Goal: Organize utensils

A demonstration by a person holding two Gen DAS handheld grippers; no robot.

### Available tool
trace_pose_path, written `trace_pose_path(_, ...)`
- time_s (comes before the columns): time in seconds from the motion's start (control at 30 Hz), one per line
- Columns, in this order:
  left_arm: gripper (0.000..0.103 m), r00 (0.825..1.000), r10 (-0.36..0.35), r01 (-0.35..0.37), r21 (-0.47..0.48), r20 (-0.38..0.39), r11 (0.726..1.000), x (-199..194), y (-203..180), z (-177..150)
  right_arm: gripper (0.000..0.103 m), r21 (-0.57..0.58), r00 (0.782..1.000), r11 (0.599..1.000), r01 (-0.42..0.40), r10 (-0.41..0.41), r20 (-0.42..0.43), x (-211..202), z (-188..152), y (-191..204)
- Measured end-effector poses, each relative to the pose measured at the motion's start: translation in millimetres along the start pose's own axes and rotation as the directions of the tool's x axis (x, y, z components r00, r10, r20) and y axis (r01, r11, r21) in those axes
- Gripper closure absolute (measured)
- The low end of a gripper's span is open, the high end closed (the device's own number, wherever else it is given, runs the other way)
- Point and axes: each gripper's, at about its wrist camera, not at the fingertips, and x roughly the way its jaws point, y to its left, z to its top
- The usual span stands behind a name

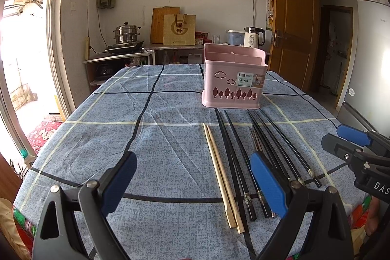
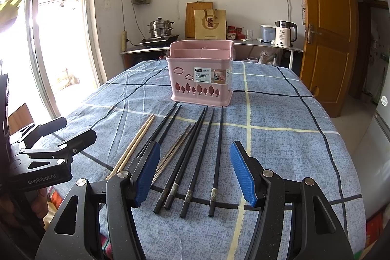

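A pink utensil basket [image 1: 233, 82] [image 2: 201, 79] with inner dividers stands empty at the middle of the table. In front of it lie chopsticks in a row: a wooden pair [image 1: 220, 174] [image 2: 136, 143] at the left, several black ones [image 1: 237, 162] [image 2: 195, 150], and a metal pair [image 2: 176, 148] among them. My left gripper [image 1: 195, 177] hovers open above the near table, its right finger over the black chopsticks. My right gripper [image 2: 195, 169] is open too, its fingers on either side of several black chopsticks. Each gripper shows in the other's view, the right gripper [image 1: 353, 145] and the left gripper [image 2: 48, 145].
A blue checked cloth [image 1: 151, 138] [image 2: 280, 138] covers the table. Behind it a counter holds a steel steamer pot [image 1: 126, 34], a cutting board, a paper bag [image 2: 210, 24] and a white kettle [image 2: 284, 34]. A wooden door [image 1: 295, 23] stands open at the right, a fridge beside it.
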Motion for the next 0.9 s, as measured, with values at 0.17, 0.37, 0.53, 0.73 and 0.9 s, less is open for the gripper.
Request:
trace_pose_path(0.17,0.007,1.000,-0.001,0.001,0.000,-0.001,1.000,0,0,0,0.043,0.000,1.000,1.000,0.000,0.000,-0.001,0,0,0)
trace_pose_path(0.37,0.007,1.000,-0.006,0.006,-0.003,-0.007,1.000,0,0,-1,0.043,0.001,1.000,1.000,-0.001,0.001,0.000,0,0,0)
trace_pose_path(0.53,0.007,1.000,-0.003,0.003,0.004,-0.016,1.000,4,0,-1,0.043,0.003,1.000,1.000,-0.001,0.001,-0.003,0,0,0)
trace_pose_path(0.73,0.007,0.998,-0.017,0.018,0.022,-0.055,1.000,19,0,1,0.043,0.006,1.000,1.000,-0.007,0.007,-0.015,9,3,-3)
trace_pose_path(0.9,0.007,0.995,-0.012,0.017,0.050,-0.100,0.999,39,0,4,0.043,-0.005,0.999,1.000,-0.006,0.006,-0.034,21,7,-4)
